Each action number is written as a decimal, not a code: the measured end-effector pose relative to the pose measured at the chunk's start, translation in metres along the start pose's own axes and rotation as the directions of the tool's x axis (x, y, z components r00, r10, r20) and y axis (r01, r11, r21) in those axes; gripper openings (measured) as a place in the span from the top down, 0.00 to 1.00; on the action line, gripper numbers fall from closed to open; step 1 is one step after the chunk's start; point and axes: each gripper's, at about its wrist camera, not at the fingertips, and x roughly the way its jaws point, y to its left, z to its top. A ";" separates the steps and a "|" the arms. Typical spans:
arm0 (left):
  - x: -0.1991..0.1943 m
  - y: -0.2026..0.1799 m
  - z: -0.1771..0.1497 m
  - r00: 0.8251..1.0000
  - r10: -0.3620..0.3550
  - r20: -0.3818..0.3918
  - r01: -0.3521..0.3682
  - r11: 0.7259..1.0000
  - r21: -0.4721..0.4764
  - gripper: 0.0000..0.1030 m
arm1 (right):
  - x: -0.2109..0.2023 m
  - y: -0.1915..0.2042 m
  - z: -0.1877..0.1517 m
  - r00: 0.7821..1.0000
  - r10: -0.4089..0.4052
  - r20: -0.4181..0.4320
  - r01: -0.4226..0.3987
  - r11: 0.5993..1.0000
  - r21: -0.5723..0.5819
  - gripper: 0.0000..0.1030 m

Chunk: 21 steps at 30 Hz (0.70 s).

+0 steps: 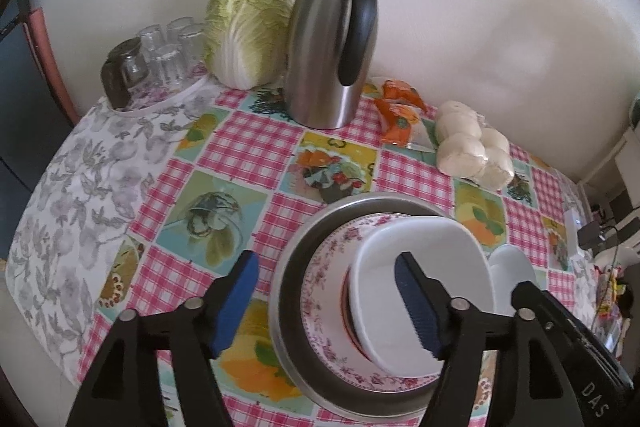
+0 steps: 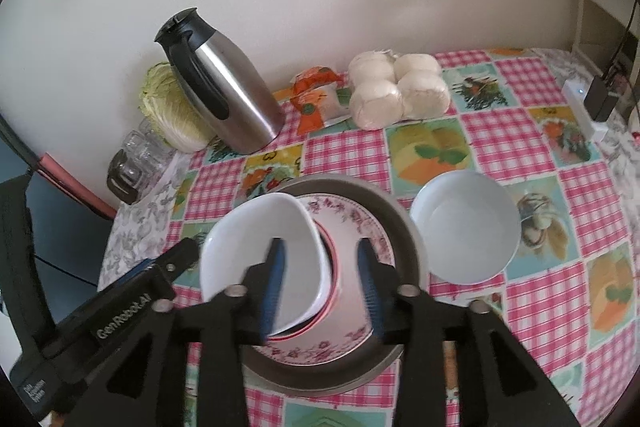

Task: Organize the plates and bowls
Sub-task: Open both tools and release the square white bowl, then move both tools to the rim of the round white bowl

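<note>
A stack sits near the table's front: a grey metal plate [image 1: 289, 287] [image 2: 405, 227], a pink-flowered plate [image 1: 324, 267] [image 2: 360, 227] on it, a red-rimmed dish [image 1: 346, 307] [image 2: 334, 267], and on top a white bowl [image 1: 440, 247] [image 2: 248, 239] lying tilted. My left gripper [image 1: 328, 303] is open wide, one finger above the bowl and the other over the tablecloth, pads clear of it. My right gripper [image 2: 322, 283] is open astride the bowl's right rim without pressing. A round white bowl [image 2: 464, 227] [image 1: 508, 263] stands alone to the right of the stack.
Along the wall stand a steel thermos jug [image 1: 332, 39], a cabbage [image 1: 248, 27], upturned glasses [image 1: 168, 51], orange packets [image 1: 400, 111] and a bag of white buns [image 1: 472, 147]. A white power strip with a black plug [image 2: 580, 103] lies at the far right edge.
</note>
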 end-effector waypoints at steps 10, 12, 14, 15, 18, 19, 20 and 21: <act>0.003 0.010 0.000 0.996 0.087 0.003 -0.087 0.996 -0.009 0.11 | 0.004 0.000 0.000 0.999 -0.049 0.003 0.049 0.998 -0.035 0.27; 0.003 0.011 0.001 0.995 0.095 0.006 -0.095 0.995 -0.010 0.09 | 0.004 0.000 0.000 0.999 -0.049 0.009 0.049 0.998 -0.037 0.26; 0.002 0.013 0.001 0.995 0.102 0.010 -0.102 0.995 -0.008 0.01 | 0.004 -0.001 0.000 0.999 -0.051 0.013 0.052 0.998 -0.039 0.26; 0.002 0.013 0.001 0.994 0.107 0.016 -0.107 0.994 -0.007 0.00 | 0.004 -0.001 0.000 0.998 -0.053 0.016 0.054 0.998 -0.040 0.26; 0.001 0.014 0.002 0.993 0.117 0.025 -0.117 0.993 -0.002 0.00 | 0.003 -0.001 0.001 0.998 -0.059 0.022 0.060 0.997 -0.041 0.21; 0.000 0.014 0.001 0.993 0.118 0.027 -0.118 0.993 -0.001 0.00 | 0.003 -0.002 0.001 0.998 -0.061 0.024 0.062 0.997 -0.041 0.15; 0.000 0.014 0.001 0.992 0.121 0.028 -0.121 0.993 0.000 0.00 | 0.002 -0.002 0.001 0.998 -0.063 0.027 0.064 0.997 -0.040 0.14; -0.001 0.014 0.001 0.992 0.124 0.030 -0.124 0.992 0.000 0.00 | 0.001 -0.002 0.001 0.998 -0.062 0.031 0.064 0.997 -0.040 0.13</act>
